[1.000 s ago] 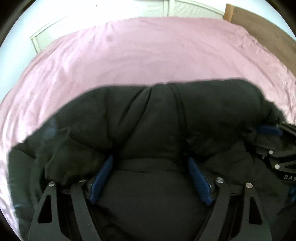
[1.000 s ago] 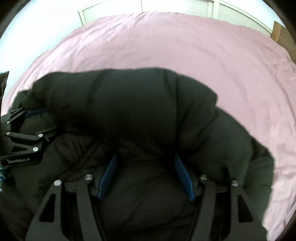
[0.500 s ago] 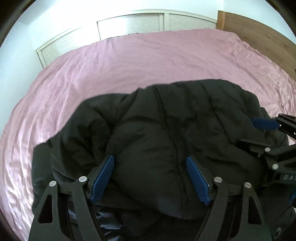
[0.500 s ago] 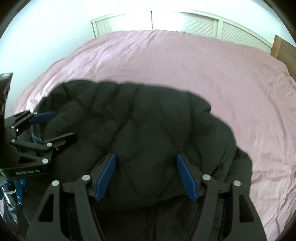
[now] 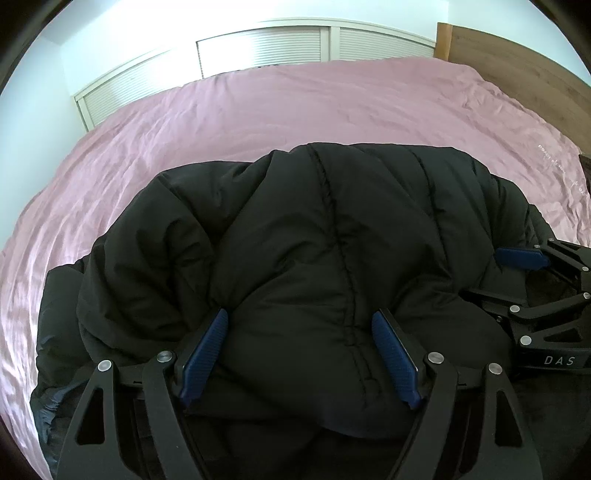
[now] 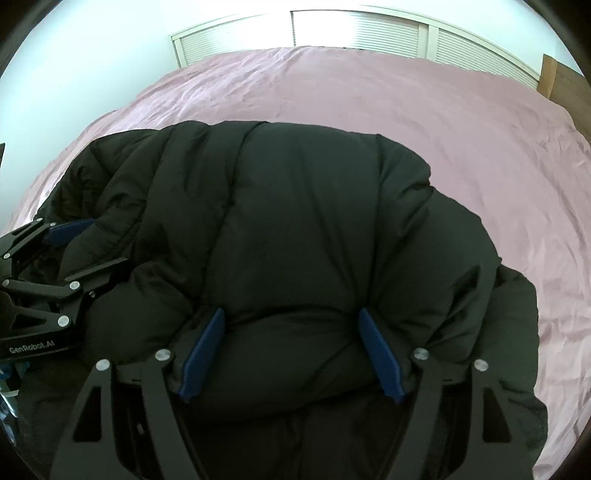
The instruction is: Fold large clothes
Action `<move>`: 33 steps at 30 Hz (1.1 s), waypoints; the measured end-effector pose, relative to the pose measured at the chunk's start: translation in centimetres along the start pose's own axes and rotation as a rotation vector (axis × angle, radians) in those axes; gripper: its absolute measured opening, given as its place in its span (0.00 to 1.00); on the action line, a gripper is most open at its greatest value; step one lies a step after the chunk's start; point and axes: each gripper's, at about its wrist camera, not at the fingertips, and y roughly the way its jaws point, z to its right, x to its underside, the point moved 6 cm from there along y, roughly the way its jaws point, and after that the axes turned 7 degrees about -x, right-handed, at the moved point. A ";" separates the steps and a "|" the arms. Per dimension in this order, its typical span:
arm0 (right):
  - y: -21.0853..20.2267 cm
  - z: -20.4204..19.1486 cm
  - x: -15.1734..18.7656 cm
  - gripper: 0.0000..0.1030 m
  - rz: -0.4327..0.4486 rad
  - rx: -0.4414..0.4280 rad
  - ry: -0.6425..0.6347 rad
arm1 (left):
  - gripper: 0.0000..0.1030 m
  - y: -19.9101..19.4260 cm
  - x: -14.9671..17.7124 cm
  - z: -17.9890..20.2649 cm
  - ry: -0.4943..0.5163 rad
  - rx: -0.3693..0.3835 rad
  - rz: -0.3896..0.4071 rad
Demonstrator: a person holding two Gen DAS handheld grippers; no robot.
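A black puffer jacket (image 5: 325, 251) lies bunched on the near part of the pink bed; it also fills the right wrist view (image 6: 314, 229). My left gripper (image 5: 301, 325) has its blue pads wide apart, with a thick fold of the jacket bulging between them. My right gripper (image 6: 291, 321) stands the same way on the jacket's other side. Each gripper shows in the other's view, the right one (image 5: 532, 280) at the right edge and the left one (image 6: 55, 254) at the left edge. I cannot tell whether the pads press the fabric.
The pink bedsheet (image 5: 295, 110) stretches far behind the jacket. White louvered closet doors (image 6: 351, 29) stand beyond the bed. A wooden headboard (image 5: 517, 66) runs along the right side.
Both grippers have pulled back and risen, so more bed and the closet doors show. The jacket's folded top has settled lower and further from the cameras.
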 end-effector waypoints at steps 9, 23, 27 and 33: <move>0.5 -0.9 -0.9 0.73 -0.022 0.029 0.000 | 0.77 0.2 -0.6 0.3 0.008 -0.007 -0.013; -8.6 -7.2 1.9 0.73 0.083 -0.053 -0.064 | 0.77 -9.0 2.2 -6.5 -0.106 -0.033 0.016; -5.5 -6.2 5.3 0.73 -0.032 0.013 -0.060 | 0.77 -8.4 6.7 -8.3 -0.140 -0.071 -0.056; -6.1 -4.6 6.2 0.77 -0.033 0.025 0.014 | 0.77 -6.9 9.8 -8.7 -0.142 -0.050 -0.129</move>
